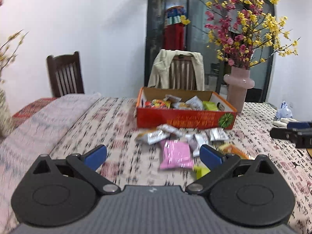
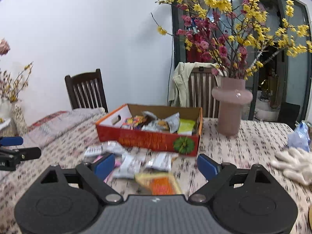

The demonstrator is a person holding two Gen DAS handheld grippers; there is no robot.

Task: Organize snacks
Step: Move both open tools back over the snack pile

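A red cardboard box point(image 1: 185, 118) point(image 2: 148, 138) stands on the patterned tablecloth and holds several snack packets. More packets lie loose in front of it: a pink one point(image 1: 176, 157), white ones point(image 1: 156, 136) point(image 2: 129, 165), an orange one point(image 2: 159, 183) point(image 1: 233, 150) and a yellow-green one point(image 1: 201, 170). My left gripper point(image 1: 154, 155) is open and empty above the table, the pink packet just ahead between its fingers. My right gripper point(image 2: 156, 165) is open and empty above the white and orange packets.
A pink vase point(image 1: 237, 89) point(image 2: 231, 107) with flowering branches stands right of the box. White gloves point(image 2: 294, 163) and a blue bag point(image 2: 299, 136) lie at the right. Two wooden chairs point(image 1: 65, 74) point(image 2: 200, 89) stand behind the table. A folded cloth point(image 1: 48, 117) lies at left.
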